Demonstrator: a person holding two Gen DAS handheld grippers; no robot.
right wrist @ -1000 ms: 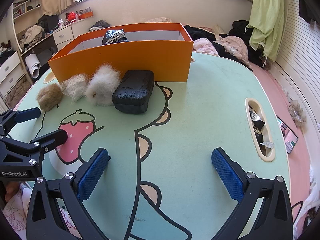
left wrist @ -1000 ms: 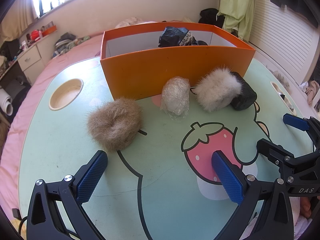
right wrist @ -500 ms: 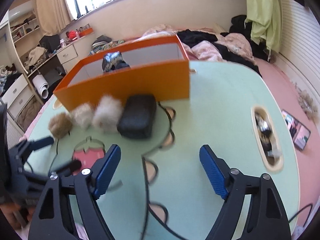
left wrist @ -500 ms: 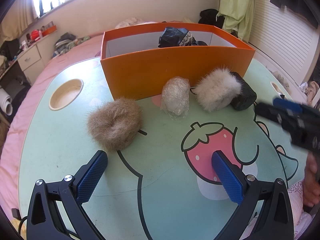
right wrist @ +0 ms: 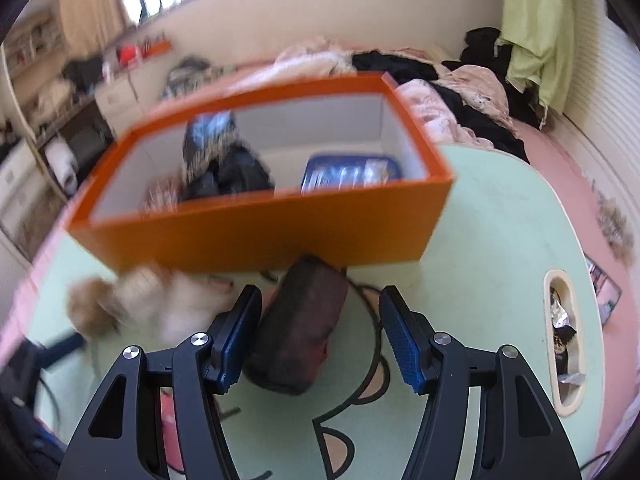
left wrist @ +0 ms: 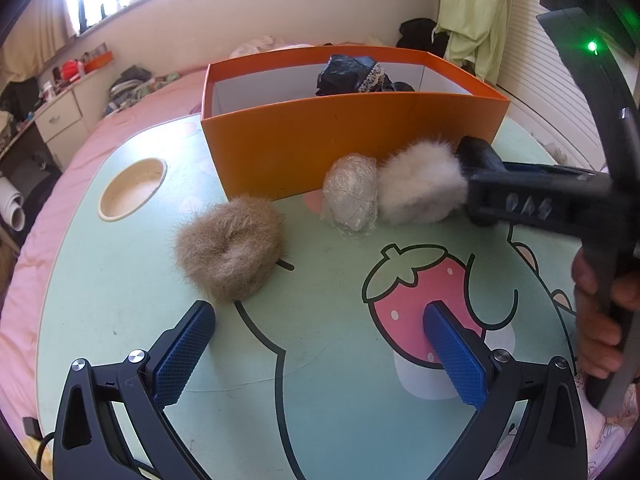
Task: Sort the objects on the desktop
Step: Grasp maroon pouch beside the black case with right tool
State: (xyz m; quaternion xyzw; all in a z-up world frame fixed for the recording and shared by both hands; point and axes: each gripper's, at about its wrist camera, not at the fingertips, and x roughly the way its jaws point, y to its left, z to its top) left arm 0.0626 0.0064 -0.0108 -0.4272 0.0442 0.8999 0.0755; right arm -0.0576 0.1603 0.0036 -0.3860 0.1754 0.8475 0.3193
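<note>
Right gripper is closing around the black textured case, which sits between the blue pads; there's a gap on the right side, left side is hard to tell. Left gripper hangs wide open over the mint table, holding nothing. At 11 o'clock from it is a tan fuzzy scrunchie, at 12 a netted bundle, then a white fluffy scrunchie. Behind them the orange cardboard box holds dark crumpled fabric and a blue tray

Cartoon table (box, scrunchies, case)
</note>
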